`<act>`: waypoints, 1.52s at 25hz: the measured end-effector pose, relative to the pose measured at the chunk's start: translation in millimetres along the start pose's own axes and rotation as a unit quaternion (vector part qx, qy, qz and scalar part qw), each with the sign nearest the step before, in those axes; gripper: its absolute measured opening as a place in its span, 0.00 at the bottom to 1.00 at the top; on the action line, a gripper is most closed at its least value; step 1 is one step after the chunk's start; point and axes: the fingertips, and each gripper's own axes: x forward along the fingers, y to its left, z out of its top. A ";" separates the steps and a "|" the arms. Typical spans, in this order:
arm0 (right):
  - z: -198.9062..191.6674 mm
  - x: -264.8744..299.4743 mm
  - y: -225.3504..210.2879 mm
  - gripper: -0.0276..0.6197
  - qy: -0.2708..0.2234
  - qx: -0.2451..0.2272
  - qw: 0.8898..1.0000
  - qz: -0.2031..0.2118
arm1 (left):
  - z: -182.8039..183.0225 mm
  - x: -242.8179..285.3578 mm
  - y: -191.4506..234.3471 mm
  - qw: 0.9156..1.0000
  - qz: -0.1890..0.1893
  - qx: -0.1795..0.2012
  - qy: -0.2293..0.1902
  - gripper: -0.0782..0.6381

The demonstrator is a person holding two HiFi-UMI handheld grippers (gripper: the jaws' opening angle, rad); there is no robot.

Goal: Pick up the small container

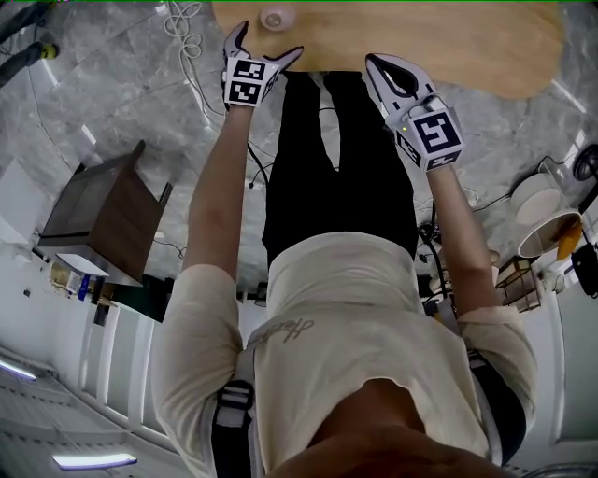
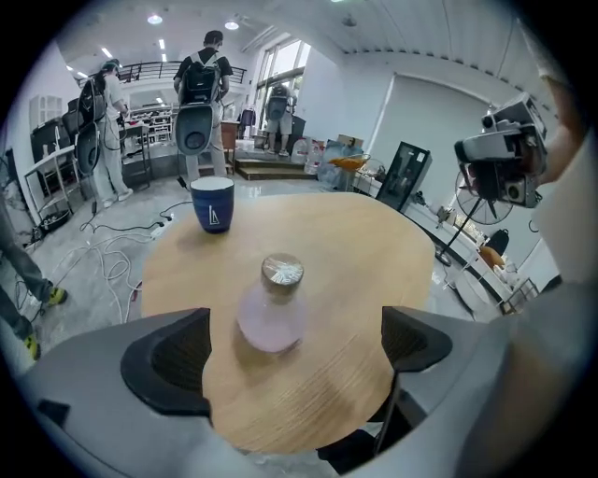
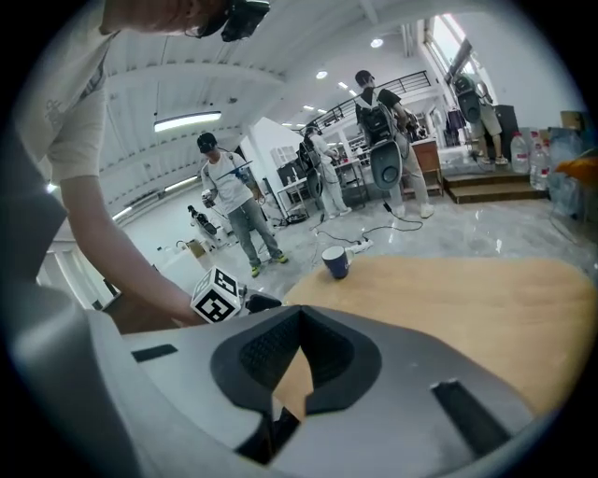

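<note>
The small container (image 2: pixel 273 308) is a pale pink, round-bodied jar with a silvery lid, standing upright on the round wooden table (image 2: pixel 355 243). In the left gripper view it sits just ahead of my left gripper (image 2: pixel 294 341), whose jaws are wide apart on either side of it without touching. The head view shows the container (image 1: pixel 274 17) at the table's near edge, with the left gripper (image 1: pixel 269 42) open just short of it. My right gripper (image 1: pixel 378 67) hovers at the table edge to the right. Its pads (image 3: pixel 322 350) are pressed together with nothing between them.
A dark blue cup (image 2: pixel 213 203) stands at the far side of the table. Several people stand beyond it among cables on the grey floor. A camera on a tripod (image 2: pixel 500 159) is at the right. A dark wooden stool (image 1: pixel 103 210) stands left of the person.
</note>
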 end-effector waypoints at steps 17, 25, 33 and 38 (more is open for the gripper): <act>-72.3 41.3 -14.2 0.04 0.045 0.053 0.998 0.012 | -1.3 83.1 26.3 0.999 0.002 0.016 -0.032 0.92; -82.8 40.8 -33.9 0.04 0.050 0.085 0.995 -0.008 | 5.6 96.7 28.3 0.999 0.004 0.015 -0.043 0.92; -90.7 38.8 -33.8 0.04 0.061 0.094 0.994 0.000 | 10.0 104.6 29.1 0.999 0.014 0.019 -0.047 0.84; -88.9 39.8 -39.0 0.04 0.059 0.096 0.994 0.000 | 9.8 103.3 36.2 0.998 0.034 0.036 -0.051 0.74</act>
